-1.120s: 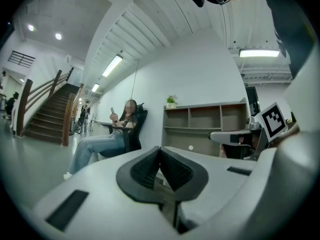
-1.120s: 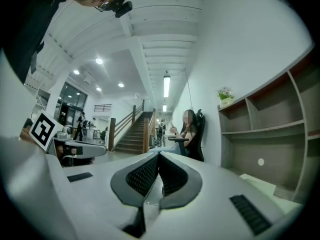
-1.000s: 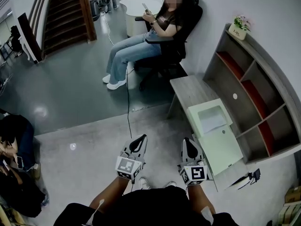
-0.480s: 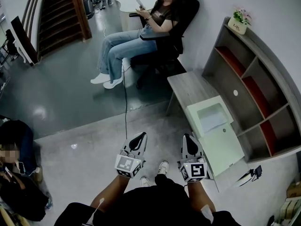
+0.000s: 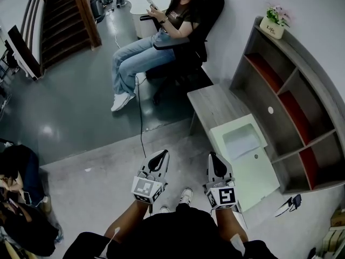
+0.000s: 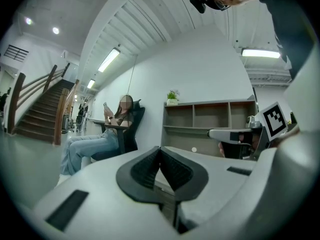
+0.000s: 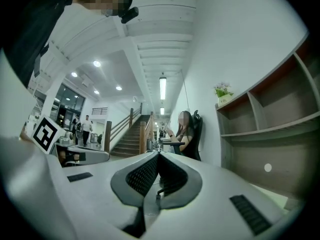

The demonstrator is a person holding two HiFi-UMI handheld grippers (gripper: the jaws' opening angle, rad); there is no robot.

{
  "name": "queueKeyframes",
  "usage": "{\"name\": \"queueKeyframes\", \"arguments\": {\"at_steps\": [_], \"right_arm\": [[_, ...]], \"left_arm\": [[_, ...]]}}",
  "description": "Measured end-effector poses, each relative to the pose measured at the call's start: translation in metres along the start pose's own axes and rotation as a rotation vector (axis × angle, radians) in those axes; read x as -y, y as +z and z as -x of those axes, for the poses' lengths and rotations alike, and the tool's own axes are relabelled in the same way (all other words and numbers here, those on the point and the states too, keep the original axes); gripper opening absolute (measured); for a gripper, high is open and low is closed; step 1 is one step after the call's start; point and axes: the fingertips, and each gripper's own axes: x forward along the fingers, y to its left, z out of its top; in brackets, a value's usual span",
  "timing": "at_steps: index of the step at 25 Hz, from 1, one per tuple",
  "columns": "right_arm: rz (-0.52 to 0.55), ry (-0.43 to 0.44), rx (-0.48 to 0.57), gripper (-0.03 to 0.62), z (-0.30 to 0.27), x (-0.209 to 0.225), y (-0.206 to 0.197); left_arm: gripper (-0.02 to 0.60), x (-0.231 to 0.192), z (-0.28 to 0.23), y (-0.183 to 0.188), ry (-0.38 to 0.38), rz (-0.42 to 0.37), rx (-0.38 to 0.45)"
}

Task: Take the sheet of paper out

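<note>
**Both claws shut and empty, paper not yet reached**

The left black-and-white gripper [image 5: 158,158] and its right twin [image 5: 215,162] point level, jaws pressed together on nothing, probably just being carried in. The white sheet of paper [image 5: 241,141] lies further off to the right, in a pale green box's [image 5: 253,171] recess.

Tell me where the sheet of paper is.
Head view, right of centre: the sheet of paper lies in the top of the pale green box, beside the shelf.

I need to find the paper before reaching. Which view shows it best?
The head view: the paper lies in a recess of the pale box, seen from above. Neither gripper view shows it.
</note>
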Motion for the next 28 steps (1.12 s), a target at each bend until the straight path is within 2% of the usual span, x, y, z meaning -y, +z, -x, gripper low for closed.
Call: {"name": "queueKeyframes", "arguments": {"at_steps": [6,10,13,16,23,28], "right_arm": [[0.005,0.025,0.023,0.021,-0.021,0.024,0.011],[0.02,0.054,-0.011,0.021,-0.032,0.037,0.006],[0.005,0.057,0.027,0.021,-0.041,0.05,0.009],[0.001,0.067,0.0,0.021,-0.046,0.061,0.003],[-0.022,0.062,0.027,0.021,-0.057,0.085,0.0],[-0.015,0.053,0.023,0.021,-0.066,0.096,-0.001]], "left_arm": [[0.008,0.004,-0.035,0.01,-0.009,-0.015,0.004],[0.008,0.005,-0.058,0.013,-0.013,-0.025,0.002],[0.008,0.005,-0.071,0.012,-0.002,-0.029,-0.01],[0.008,0.007,-0.082,0.013,-0.004,-0.044,-0.021],[0.008,0.008,-0.108,0.014,0.007,-0.048,-0.036],[0.008,0.008,-0.127,0.013,-0.012,-0.056,-0.035]]}}
